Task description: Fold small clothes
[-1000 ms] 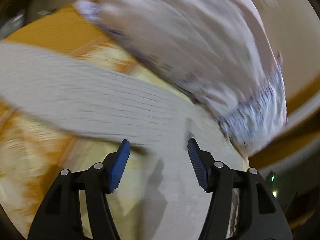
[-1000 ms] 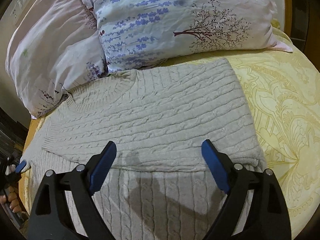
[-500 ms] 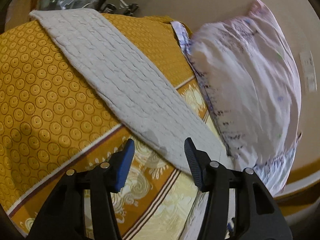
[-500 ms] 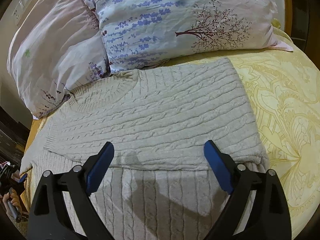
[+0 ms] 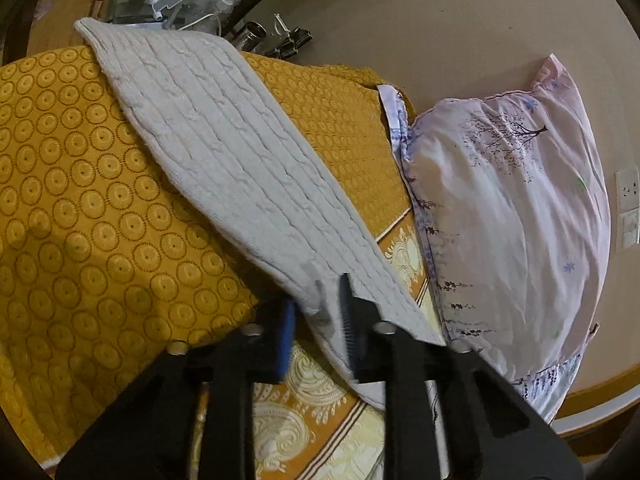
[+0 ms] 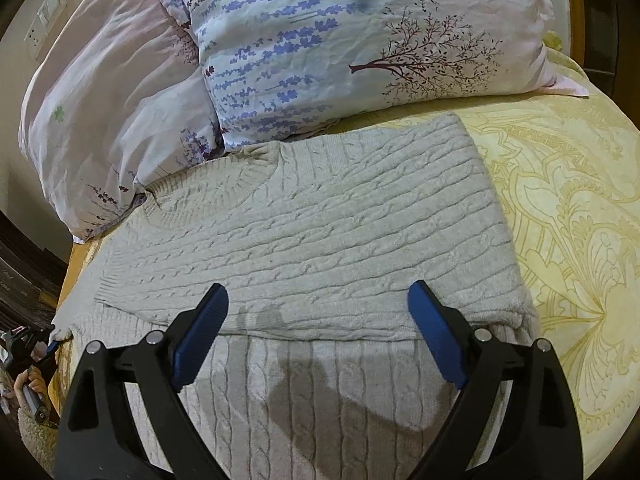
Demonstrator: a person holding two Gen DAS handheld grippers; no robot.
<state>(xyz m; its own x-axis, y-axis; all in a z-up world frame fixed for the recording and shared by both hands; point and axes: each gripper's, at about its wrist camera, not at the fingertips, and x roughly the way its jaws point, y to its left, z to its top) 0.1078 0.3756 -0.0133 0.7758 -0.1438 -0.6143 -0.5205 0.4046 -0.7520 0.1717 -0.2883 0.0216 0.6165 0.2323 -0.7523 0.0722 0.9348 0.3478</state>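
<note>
A grey cable-knit sweater (image 6: 320, 232) lies on the bed, one side folded over its body. Its other sleeve (image 5: 224, 160) stretches over the mustard bedspread toward the bed's edge. My left gripper (image 5: 318, 320) is shut on the near edge of that sleeve, the knit pinched between the blue pads. My right gripper (image 6: 316, 320) is open and empty, just above the sweater's middle at the folded edge. The left gripper also shows small at the sweater's left edge in the right wrist view (image 6: 50, 346).
Two floral pillows (image 6: 340, 40) lie behind the sweater against the wall. A mustard bedspread with circles (image 5: 80, 240) hangs over the bed's side. Clutter with metal clips (image 5: 256, 36) sits beyond the bed. A wall socket (image 5: 628, 192) is at the right.
My left gripper swung round to the sleeve, moved onto its edge and closed on it. The right gripper stayed open over the sweater, almost still.
</note>
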